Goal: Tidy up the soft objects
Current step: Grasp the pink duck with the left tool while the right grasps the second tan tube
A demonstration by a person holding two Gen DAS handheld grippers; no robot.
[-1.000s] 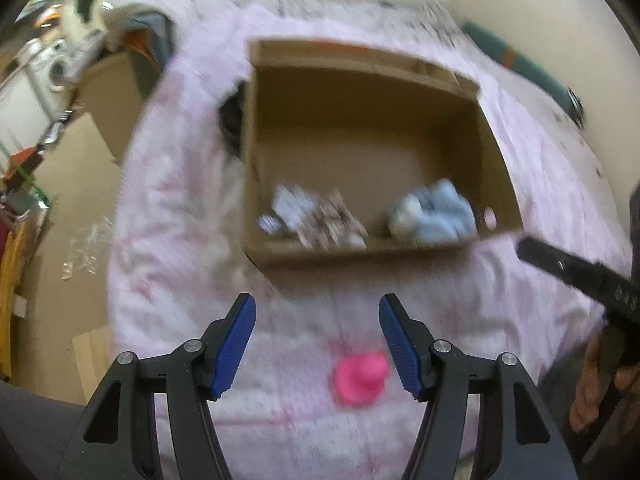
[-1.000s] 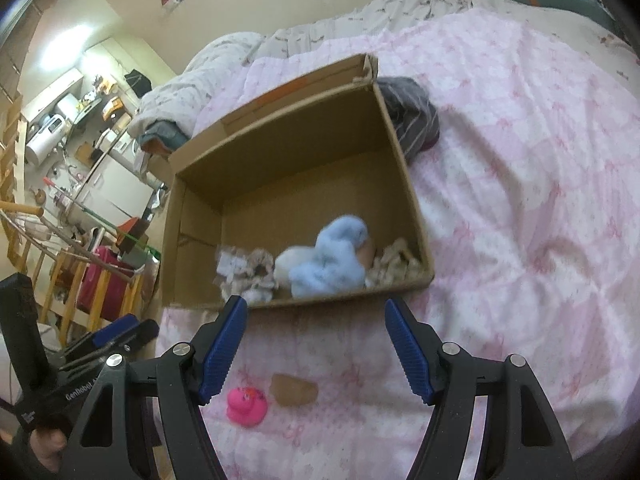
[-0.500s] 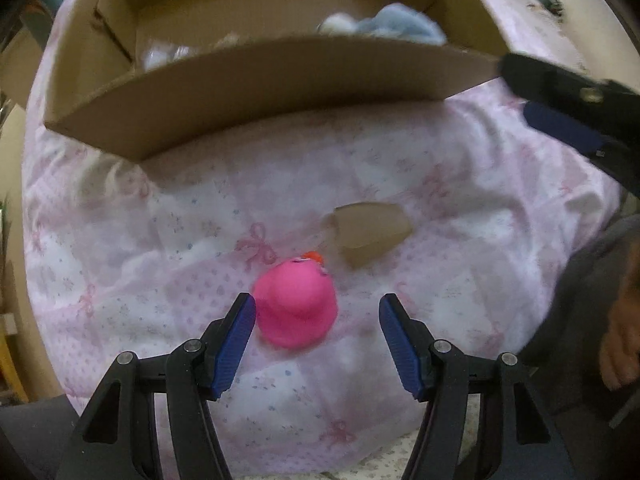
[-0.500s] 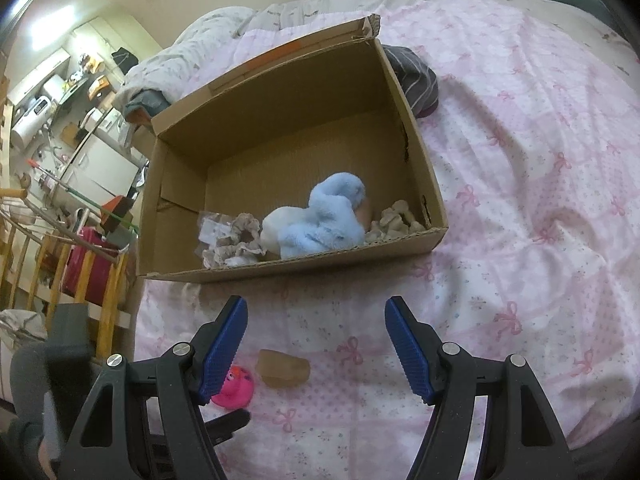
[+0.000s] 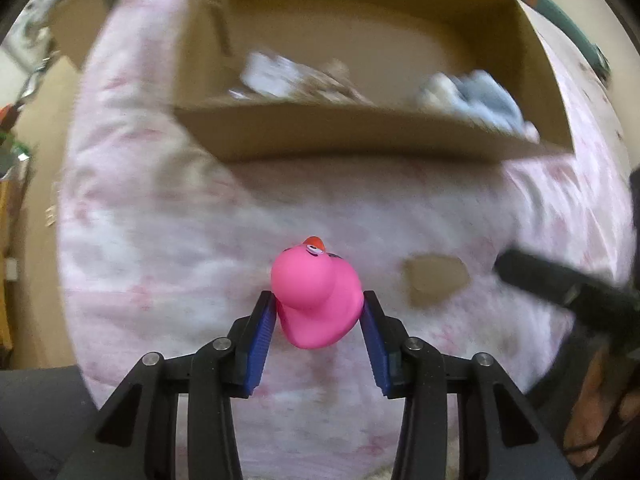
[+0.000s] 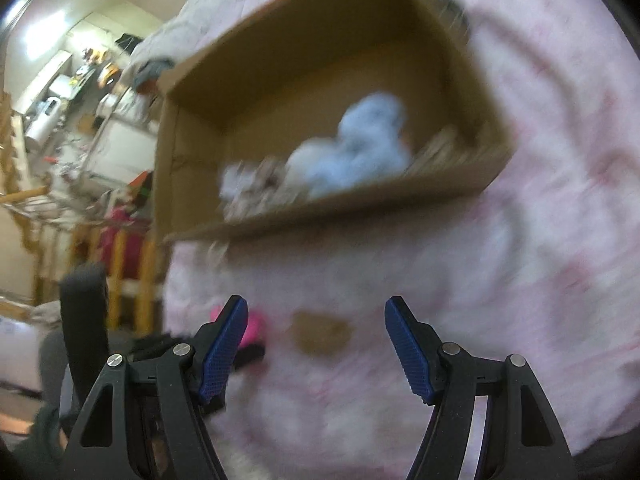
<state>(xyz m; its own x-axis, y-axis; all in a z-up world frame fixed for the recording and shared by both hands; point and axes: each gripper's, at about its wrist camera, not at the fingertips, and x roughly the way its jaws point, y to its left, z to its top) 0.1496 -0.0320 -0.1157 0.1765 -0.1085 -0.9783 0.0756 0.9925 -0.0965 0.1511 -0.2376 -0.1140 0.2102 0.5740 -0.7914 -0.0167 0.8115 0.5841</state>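
A pink rubber duck [image 5: 316,292] lies on the pink bedspread in front of an open cardboard box [image 5: 360,140]. My left gripper [image 5: 318,314] points steeply down over it. Its jaws are closing, with the duck between them and both blue pads touching its sides. A flat tan soft piece [image 5: 434,280] lies just right of the duck. In the right wrist view my right gripper [image 6: 316,320] hangs open above that tan piece [image 6: 320,332], with nothing between its fingers. The duck [image 6: 254,326] peeks out beside its left finger. A light blue plush [image 6: 360,148] and pale crumpled items lie in the box [image 6: 320,208].
The bedspread [image 5: 160,240] drops off at the left toward a cluttered room with shelves and wooden rails [image 6: 60,140]. A finger [image 5: 560,284] of the right gripper and a person's hand [image 5: 592,420] sit at the right edge of the left wrist view.
My left gripper sank onto the pink duck and its jaws narrowed until the pads met its sides. My right gripper dropped lower, closer to the tan piece.
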